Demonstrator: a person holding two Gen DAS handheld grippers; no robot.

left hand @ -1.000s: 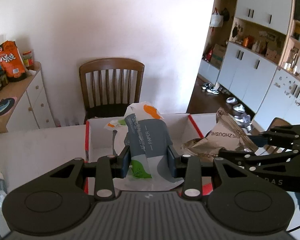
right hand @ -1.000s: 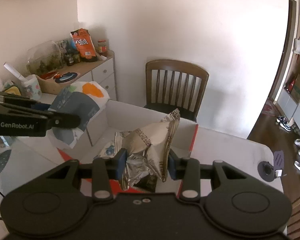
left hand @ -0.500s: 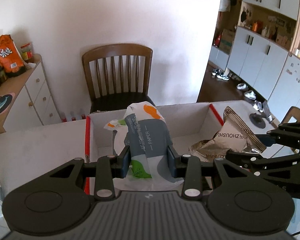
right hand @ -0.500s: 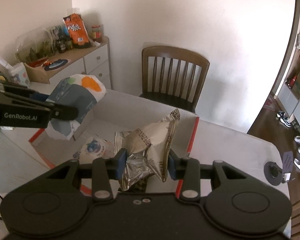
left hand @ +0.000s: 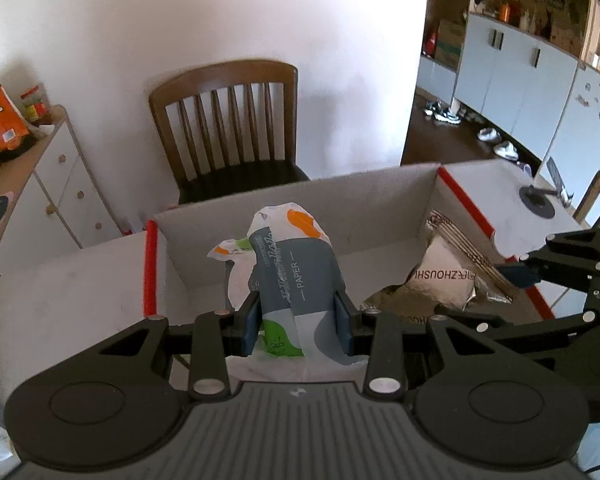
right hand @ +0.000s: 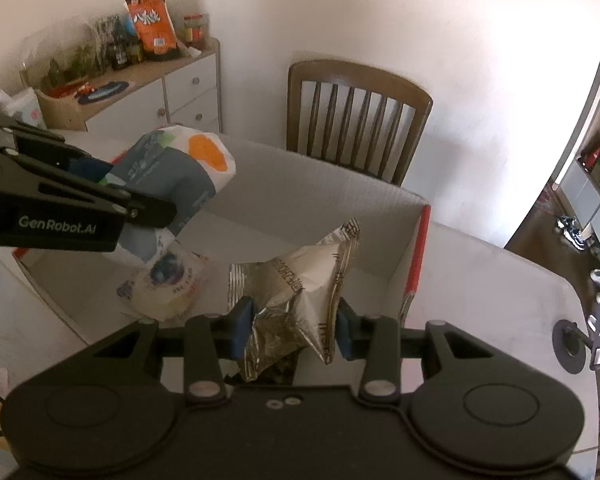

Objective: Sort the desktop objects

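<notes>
My left gripper (left hand: 298, 322) is shut on a grey, white and orange tissue pack (left hand: 296, 264) and holds it over the open white cardboard box (left hand: 340, 200) with red edges. My right gripper (right hand: 290, 330) is shut on a silver foil snack bag (right hand: 300, 280) over the same box. The tissue pack also shows in the right wrist view (right hand: 180, 172), and the foil bag in the left wrist view (left hand: 448, 276). A small white snack packet (right hand: 164, 284) lies on the box floor.
A brown wooden chair (left hand: 228, 120) stands behind the table. A white drawer cabinet (right hand: 172, 92) with an orange snack bag (right hand: 150, 20) and jars is at the left. A black round object (right hand: 572, 340) sits on the table's right side.
Both grippers have moved forward and down over the box with their loads. The box floor and the packet in it have come into view.
</notes>
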